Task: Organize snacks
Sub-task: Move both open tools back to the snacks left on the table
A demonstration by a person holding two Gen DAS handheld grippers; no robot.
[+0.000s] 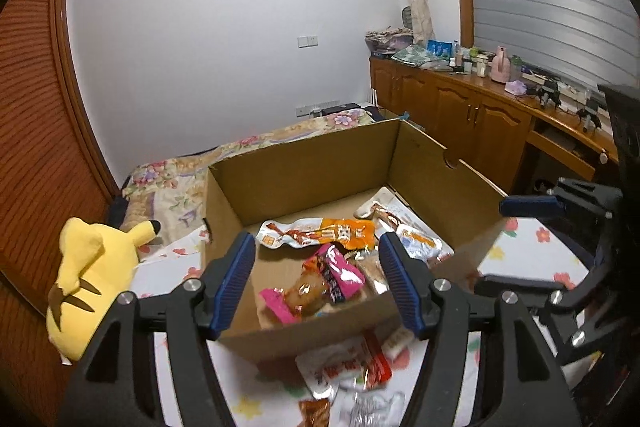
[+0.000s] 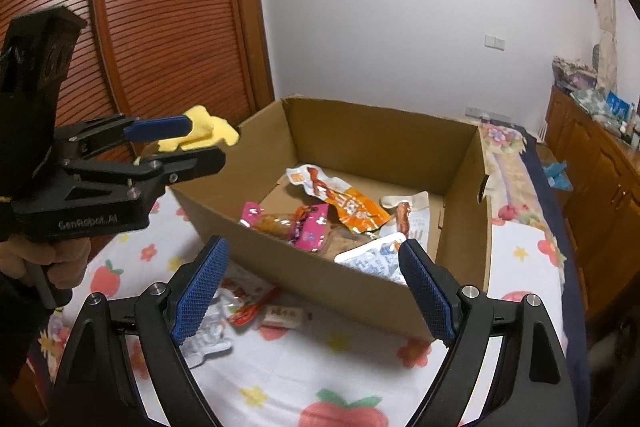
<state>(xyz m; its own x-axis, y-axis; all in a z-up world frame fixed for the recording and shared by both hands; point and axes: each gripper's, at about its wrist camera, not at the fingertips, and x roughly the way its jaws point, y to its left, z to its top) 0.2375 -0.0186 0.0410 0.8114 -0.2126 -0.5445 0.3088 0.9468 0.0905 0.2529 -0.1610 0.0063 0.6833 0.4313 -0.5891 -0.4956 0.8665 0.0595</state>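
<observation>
Bed (image 2: pixel 320 367) with fruit-print sheet carries everything. Open cardboard box (image 2: pixel 384 131) sits on it, holding a heap of snack packets: orange packet (image 1: pixel 344 233), pink packet (image 1: pixel 340 273), white-and-blue packet (image 2: pixel 376 261). Yellow plush toy (image 1: pixel 88 279) lies on the bed left of the box. Loose packets (image 1: pixel 344 367) on the sheet just before the box's near wall, blurred, perhaps three or four. Left claw (image 1: pixel 316 283) hangs over the near wall, jaws parted about halfway, nothing between them. Right claw (image 2: pixel 312 283) spread wide, empty, over the same near edge.
</observation>
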